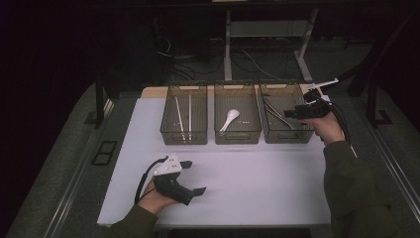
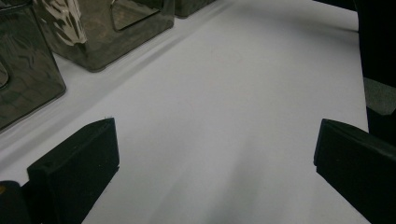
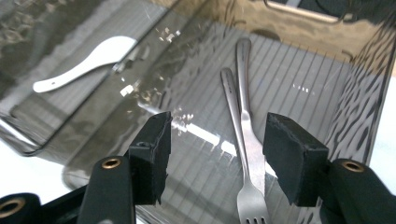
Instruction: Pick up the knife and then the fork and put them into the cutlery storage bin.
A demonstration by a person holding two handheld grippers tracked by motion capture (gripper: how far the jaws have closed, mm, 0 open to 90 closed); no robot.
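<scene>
With chopsticks [image 1: 182, 116], white spoon [image 1: 229, 119] and two forks [image 3: 245, 140] binned and the table [image 1: 257, 183] bare, sorting looks finished; the right gripper [image 3: 217, 140] gapes empty above the forks, the left gripper [image 2: 210, 158] spread idle.

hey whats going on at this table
A person holds a two-jaw gripper in each hand and appears to be sorting cutlery into three smoky see-through plastic bins. The right gripper hangs open over the right-hand bin, where two steel forks lie on the ribbed floor; nothing is between its pads. The middle bin holds a white ceramic soup spoon, the left bin a pair of pale chopsticks. The left gripper rests open on the white table.
</scene>
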